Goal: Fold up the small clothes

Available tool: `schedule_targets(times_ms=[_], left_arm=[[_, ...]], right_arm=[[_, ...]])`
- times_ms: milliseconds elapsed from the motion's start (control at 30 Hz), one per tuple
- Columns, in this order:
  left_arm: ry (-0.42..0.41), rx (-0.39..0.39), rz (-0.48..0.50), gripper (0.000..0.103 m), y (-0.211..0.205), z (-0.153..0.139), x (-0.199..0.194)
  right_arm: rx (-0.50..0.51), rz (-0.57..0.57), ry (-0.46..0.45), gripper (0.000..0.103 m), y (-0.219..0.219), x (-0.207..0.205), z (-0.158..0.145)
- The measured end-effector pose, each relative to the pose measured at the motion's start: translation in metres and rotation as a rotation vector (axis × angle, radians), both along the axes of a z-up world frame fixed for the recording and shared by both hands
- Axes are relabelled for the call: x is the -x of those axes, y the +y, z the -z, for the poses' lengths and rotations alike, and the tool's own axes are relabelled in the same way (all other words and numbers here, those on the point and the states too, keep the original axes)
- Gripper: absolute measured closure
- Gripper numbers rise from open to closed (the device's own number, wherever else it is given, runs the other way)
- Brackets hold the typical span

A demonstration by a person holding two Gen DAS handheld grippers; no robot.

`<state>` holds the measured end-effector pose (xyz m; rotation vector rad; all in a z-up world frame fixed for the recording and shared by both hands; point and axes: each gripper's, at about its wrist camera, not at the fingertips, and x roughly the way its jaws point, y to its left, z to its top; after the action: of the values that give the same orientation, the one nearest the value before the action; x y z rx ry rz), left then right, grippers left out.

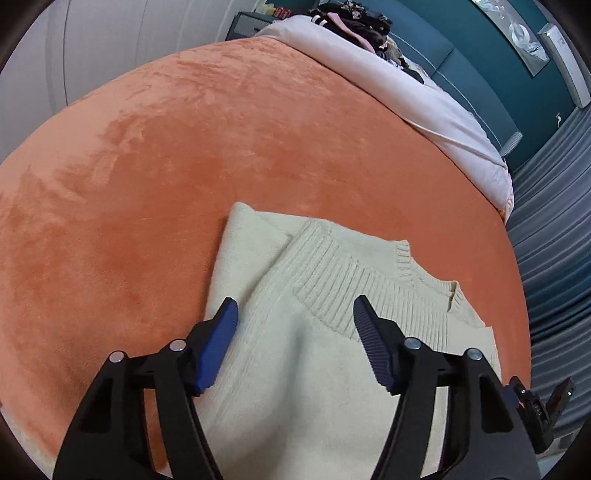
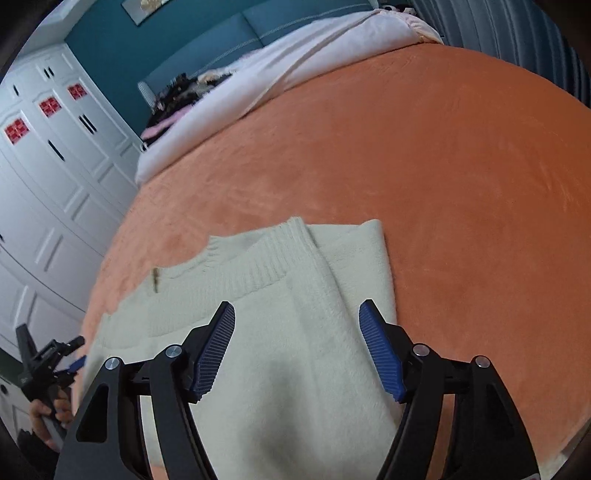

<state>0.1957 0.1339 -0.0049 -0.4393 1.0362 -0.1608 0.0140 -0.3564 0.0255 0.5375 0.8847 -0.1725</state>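
Observation:
A cream knit sweater (image 1: 332, 332) lies folded on the orange blanket (image 1: 184, 166), its ribbed hem band (image 1: 354, 284) laid over the neck end. My left gripper (image 1: 295, 310) hovers above the sweater's left side, jaws apart, nothing between the blue pads (image 1: 221, 332). In the right wrist view the same sweater (image 2: 295, 332) shows its folded right edge. My right gripper (image 2: 297, 314) stands open over it, pads (image 2: 380, 347) clear of the cloth. The left gripper (image 2: 77, 363), held by a hand (image 2: 48, 410), shows at the far left there. Part of the right gripper (image 1: 539, 402) appears at the lower right of the left wrist view.
The orange blanket (image 2: 443, 166) covers a bed. A pale duvet (image 1: 406, 92) and a heap of dark and pink clothes (image 1: 354, 18) lie at the head end, before a teal headboard (image 2: 229, 29). White wardrobe doors (image 2: 48, 177) stand on one side, grey curtains (image 1: 554, 221) on the other.

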Motion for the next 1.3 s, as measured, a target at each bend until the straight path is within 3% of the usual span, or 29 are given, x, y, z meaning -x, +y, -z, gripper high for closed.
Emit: schedule_targets(times_ms=[33, 67, 100, 133, 200, 300, 367, 400, 467, 567, 600, 767, 800, 833, 867, 900, 1000, 1133, 1200, 1267, 1300], left_arm=[[0.004, -0.011, 0.014, 0.048, -0.004, 0.004, -0.008], [0.006, -0.033, 0.029, 0.061, -0.009, 0.007, -0.013], [0.009, -0.066, 0.052, 0.094, -0.015, 0.009, -0.018], [0.012, -0.083, 0.078, 0.093, -0.019, 0.008, -0.019], [-0.046, -0.086, 0.086, 0.094, -0.022, -0.004, -0.015], [-0.175, -0.043, 0.067, 0.094, -0.014, -0.042, -0.011], [-0.192, -0.031, 0.05, 0.094, -0.01, -0.053, -0.02], [-0.186, -0.058, 0.039, 0.094, -0.01, -0.05, -0.027], [-0.124, -0.12, 0.038, 0.093, -0.013, -0.024, -0.044], [0.038, -0.181, 0.023, 0.093, -0.018, 0.033, -0.057], [0.027, -0.186, 0.019, 0.093, -0.018, 0.041, -0.054], [-0.024, -0.241, 0.025, 0.083, -0.022, 0.021, -0.035], [-0.052, -0.225, 0.018, 0.071, -0.018, 0.01, -0.024], [-0.081, -0.197, 0.011, 0.061, -0.013, 0.001, -0.012], [-0.104, -0.17, -0.005, 0.042, -0.007, -0.007, 0.003], [-0.121, -0.141, -0.027, 0.032, 0.0, -0.013, 0.018], [-0.104, -0.026, -0.095, 0.027, 0.024, -0.011, 0.064], [0.005, 0.131, -0.213, 0.025, 0.048, 0.026, 0.109], [0.055, 0.175, -0.233, 0.025, 0.048, 0.04, 0.115], [0.04, 0.159, -0.235, 0.026, 0.043, 0.04, 0.114], [0.035, 0.159, -0.215, 0.038, 0.04, 0.038, 0.109]], right_arm=[[0.01, 0.003, 0.032, 0.035, 0.0, -0.011, 0.009], [0.011, 0.008, 0.062, 0.035, -0.001, -0.02, 0.018], [0.005, 0.01, 0.091, 0.05, -0.001, -0.027, 0.026], [-0.015, -0.008, 0.102, 0.093, 0.001, -0.032, 0.031], [-0.054, -0.058, 0.06, 0.092, 0.008, -0.034, 0.024], [-0.092, -0.064, -0.17, 0.094, 0.009, -0.013, -0.032], [-0.113, -0.016, -0.28, 0.094, -0.005, 0.0, -0.058], [-0.098, 0.021, -0.289, 0.094, -0.014, 0.001, -0.058], [-0.056, 0.052, -0.178, 0.094, -0.029, -0.015, -0.03], [-0.016, 0.025, 0.133, 0.094, -0.03, -0.042, 0.051], [0.016, 0.024, 0.092, 0.094, -0.026, -0.037, 0.051], [-0.01, 0.093, 0.024, 0.084, -0.026, -0.007, 0.011], [0.012, 0.096, 0.007, 0.08, -0.025, 0.006, 0.002], [0.021, 0.091, -0.009, 0.067, -0.025, 0.019, -0.004], [0.024, 0.092, -0.018, 0.059, -0.024, 0.034, -0.006], [0.028, 0.101, -0.02, 0.047, -0.021, 0.048, -0.007], [0.013, 0.148, 0.007, 0.04, -0.011, 0.09, 0.003], [-0.157, 0.16, 0.048, 0.039, 0.002, 0.115, 0.034], [-0.233, 0.165, 0.065, 0.038, 0.009, 0.11, 0.051], [-0.264, 0.174, 0.071, 0.035, 0.016, 0.102, 0.058], [-0.254, 0.177, 0.064, 0.035, 0.019, 0.097, 0.056]])
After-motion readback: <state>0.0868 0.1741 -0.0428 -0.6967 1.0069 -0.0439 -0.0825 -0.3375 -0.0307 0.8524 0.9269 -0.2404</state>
